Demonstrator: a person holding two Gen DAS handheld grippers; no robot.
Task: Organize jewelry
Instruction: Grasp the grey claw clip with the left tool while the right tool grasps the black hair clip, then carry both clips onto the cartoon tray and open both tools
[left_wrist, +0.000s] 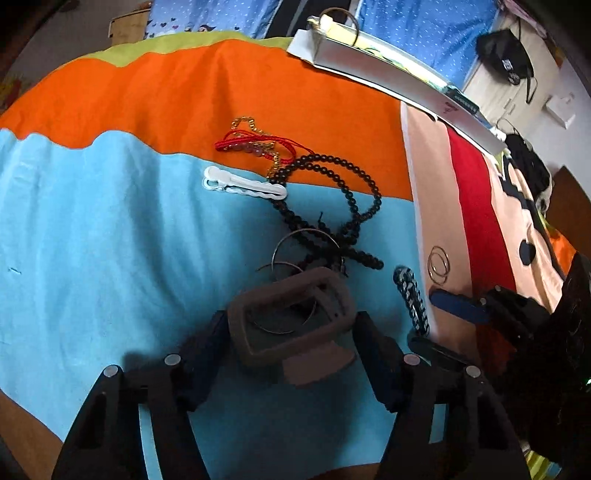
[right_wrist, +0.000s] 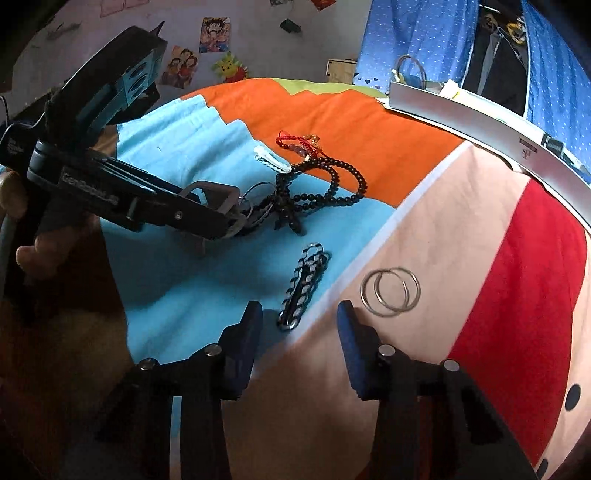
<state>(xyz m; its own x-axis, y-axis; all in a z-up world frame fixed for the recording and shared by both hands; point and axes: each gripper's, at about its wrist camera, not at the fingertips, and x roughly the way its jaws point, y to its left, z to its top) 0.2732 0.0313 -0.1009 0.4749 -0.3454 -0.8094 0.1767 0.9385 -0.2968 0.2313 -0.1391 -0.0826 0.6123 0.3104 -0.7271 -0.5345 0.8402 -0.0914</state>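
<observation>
My left gripper (left_wrist: 291, 325) is shut on a small grey open box (left_wrist: 291, 317) with thin silver hoops inside it. From the right wrist view, that box (right_wrist: 218, 201) is held tilted just above the blue cloth. A black bead necklace (left_wrist: 354, 199) lies tangled just past it with more hoops (left_wrist: 306, 236). A red cord bracelet (left_wrist: 251, 142) and a white hair clip (left_wrist: 243, 184) lie further out. My right gripper (right_wrist: 299, 308) is open, low over the cloth. The near end of a black-and-silver chain bracelet (right_wrist: 303, 284) lies between its fingertips, untouched. Two silver hoop earrings (right_wrist: 376, 288) lie to its right.
Everything lies on a bed with a colourful spread (right_wrist: 480, 258) of blue, orange, pink and red patches. A long grey tray (right_wrist: 461, 110) with a ring handle sits at the far edge. Blue dotted curtains hang behind. A hand (right_wrist: 40, 251) holds the left gripper's handle.
</observation>
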